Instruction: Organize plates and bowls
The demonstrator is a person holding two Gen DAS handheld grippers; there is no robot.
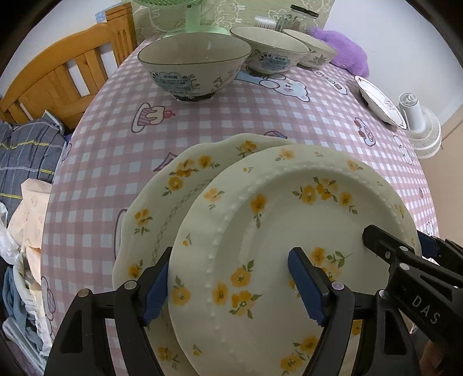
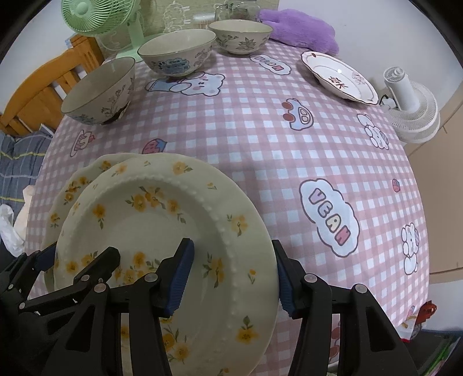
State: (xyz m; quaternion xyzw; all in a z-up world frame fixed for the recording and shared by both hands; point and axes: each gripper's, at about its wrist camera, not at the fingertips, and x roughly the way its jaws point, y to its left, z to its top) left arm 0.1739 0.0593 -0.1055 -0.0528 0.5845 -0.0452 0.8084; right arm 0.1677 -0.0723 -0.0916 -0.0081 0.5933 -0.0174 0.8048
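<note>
The left tongs (image 1: 228, 286) were found spread, straddling the left rim of the beaded yellow-flowered plate (image 1: 277, 231): one blue pad (image 1: 154, 292) stood outside the rim, the other over the plate's well. Whether the pads pressed the rim could not be told. The right tongs (image 2: 231, 277) were likewise spread across the same plate's right rim, one pad (image 2: 181, 277) over the inner face and the other just outside the edge; contact could not be confirmed.

The beaded plate was seen resting on top of a scalloped yellow-flowered plate (image 1: 162, 202), which protruded beyond and to the left of both tongs. Both plates lay at the near edge of the surface (image 2: 260, 138), covered by a pink checked cloth.

Well ahead of the tongs, three bowls were noted in a row: a near bowl (image 1: 194, 62), a middle bowl (image 1: 269, 49) and a far bowl (image 1: 312, 47). Ahead and to the right of the tongs, well apart from them, a white plate with a dark rim line (image 2: 338, 76) lay near the surface's edge. A green fan (image 2: 95, 17) and a purple plush item (image 2: 301, 26) stood behind the bowls.
</note>
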